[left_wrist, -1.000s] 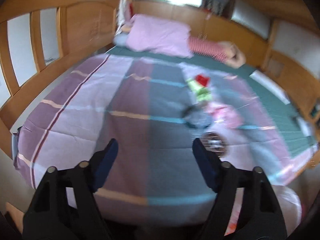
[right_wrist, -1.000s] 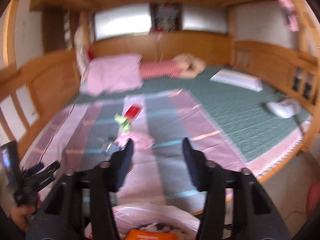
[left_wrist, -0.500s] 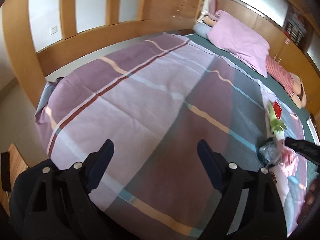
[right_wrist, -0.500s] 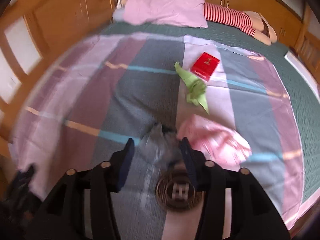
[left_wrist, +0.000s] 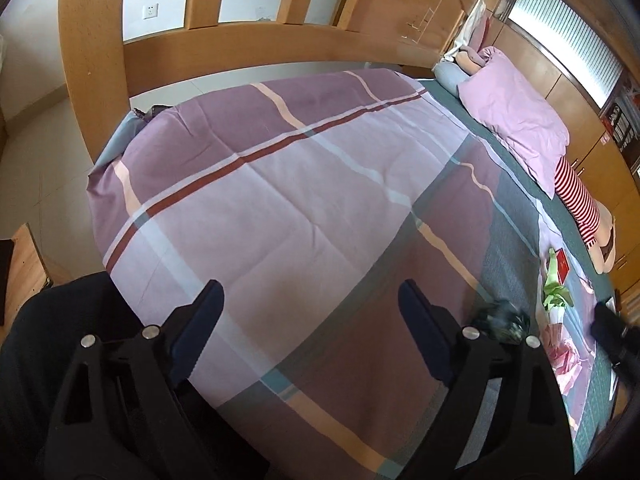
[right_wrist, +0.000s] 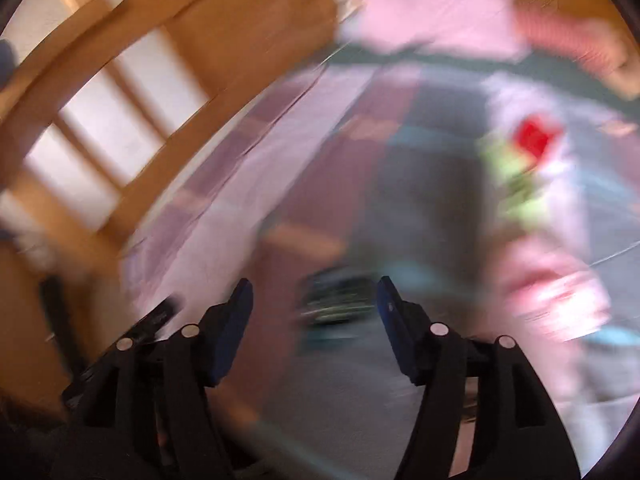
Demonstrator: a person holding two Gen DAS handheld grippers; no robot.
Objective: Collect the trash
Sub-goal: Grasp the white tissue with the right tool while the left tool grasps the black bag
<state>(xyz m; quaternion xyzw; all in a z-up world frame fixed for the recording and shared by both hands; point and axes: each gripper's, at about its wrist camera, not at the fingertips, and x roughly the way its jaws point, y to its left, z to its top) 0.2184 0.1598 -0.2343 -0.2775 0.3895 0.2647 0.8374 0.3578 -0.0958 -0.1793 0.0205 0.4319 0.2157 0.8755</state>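
The left gripper (left_wrist: 310, 306) hangs over the bedspread (left_wrist: 280, 200) at lower centre, jaws wide, holding nothing. The right gripper (right_wrist: 314, 300) gapes too, a dark wrapper (right_wrist: 336, 300) smeared between its jaws, grip unclear. At right, green paper (left_wrist: 554, 288) runs lengthwise up-frame toward the red packet (left_wrist: 563, 266); pink wrapper (left_wrist: 562, 360) is partly cut off.

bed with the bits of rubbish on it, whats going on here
A person with a gripper in each hand is clearing trash off a bed. The right gripper is open and swinging fast, a dark crumpled wrapper blurred between its fingers, not clamped. The left gripper hangs open over bare bedspread. A green wrapper, red packet and pink plastic lie uncollected.
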